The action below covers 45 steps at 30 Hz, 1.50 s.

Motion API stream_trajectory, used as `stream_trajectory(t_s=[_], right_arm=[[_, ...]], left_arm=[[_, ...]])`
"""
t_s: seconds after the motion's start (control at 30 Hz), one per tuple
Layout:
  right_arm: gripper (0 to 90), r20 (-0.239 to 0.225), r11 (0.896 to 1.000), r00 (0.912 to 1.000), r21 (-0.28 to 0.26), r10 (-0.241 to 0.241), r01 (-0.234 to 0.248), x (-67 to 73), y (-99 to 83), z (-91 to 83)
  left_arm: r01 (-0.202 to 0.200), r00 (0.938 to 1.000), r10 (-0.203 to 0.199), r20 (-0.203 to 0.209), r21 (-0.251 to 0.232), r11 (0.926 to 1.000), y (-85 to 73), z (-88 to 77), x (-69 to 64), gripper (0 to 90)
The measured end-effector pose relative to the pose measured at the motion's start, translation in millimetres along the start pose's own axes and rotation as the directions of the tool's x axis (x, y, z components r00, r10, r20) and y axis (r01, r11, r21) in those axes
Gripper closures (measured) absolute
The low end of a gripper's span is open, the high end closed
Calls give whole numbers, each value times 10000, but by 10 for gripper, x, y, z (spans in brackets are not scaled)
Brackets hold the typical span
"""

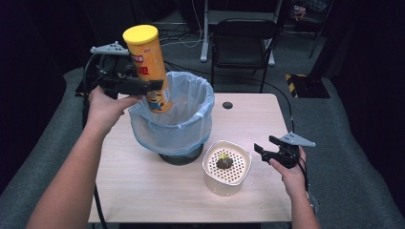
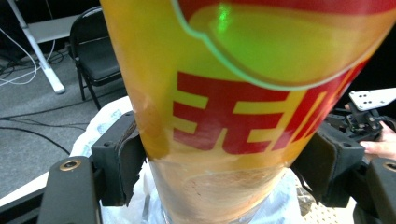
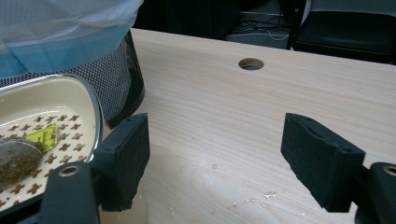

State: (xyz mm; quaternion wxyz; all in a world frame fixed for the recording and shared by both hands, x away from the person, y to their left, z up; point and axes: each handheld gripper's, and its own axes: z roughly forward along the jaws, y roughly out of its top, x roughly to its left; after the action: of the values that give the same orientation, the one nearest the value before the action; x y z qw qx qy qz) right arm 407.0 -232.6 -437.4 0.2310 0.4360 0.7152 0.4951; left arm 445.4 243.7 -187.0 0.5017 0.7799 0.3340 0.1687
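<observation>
L gripper (image 1: 143,88) clamped on chip can (image 1: 147,67) over bin (image 1: 191,124); tilted, may catch rim. R gripper (image 1: 263,151) apart, empty.

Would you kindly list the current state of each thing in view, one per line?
Chip can: lid on, tilted, lifted over the bin, lower end inside the bag's mouth.
Left gripper: shut on the chip can.
Right gripper: open, holding nothing, beside the container.
Bin: upright, lined with a bag, open.
Perforated container: uncovered, a tea bag lying on its strainer.
Table: bare wood with a cable hole.
</observation>
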Motion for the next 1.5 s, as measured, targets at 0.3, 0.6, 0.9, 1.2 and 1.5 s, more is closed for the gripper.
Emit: stream_trajectory(t_s=[0.3, 0.6, 0.9, 1.2, 1.5], right_arm=[[237, 4, 10000, 10000, 10, -63, 63, 1, -11, 21], [238, -46, 10000, 10000, 22, -50, 50, -10, -25, 28], [237, -81, 10000, 9999, -36, 85, -85, -25, -33, 29], [237, -116, 9998, 9998, 42, 178, -178, -49, -50, 58], [237, -155, 9999, 9998, 72, 138, -137, -31, -54, 52]], left_arm=[[-76, 9998, 78, -176, 78, 9999, -67, 383, 39, 244], [-10, 9996, 27, -298, 541, 9985, -150, 663, 123, 243], [360, 9993, -367, 49, 983, 9945, -192, 785, 193, 238], [450, 9979, -394, -521, 1108, 9928, -213, 753, 208, 94], [604, 9974, -568, -436, 869, 9944, -296, 498, 248, 133]])
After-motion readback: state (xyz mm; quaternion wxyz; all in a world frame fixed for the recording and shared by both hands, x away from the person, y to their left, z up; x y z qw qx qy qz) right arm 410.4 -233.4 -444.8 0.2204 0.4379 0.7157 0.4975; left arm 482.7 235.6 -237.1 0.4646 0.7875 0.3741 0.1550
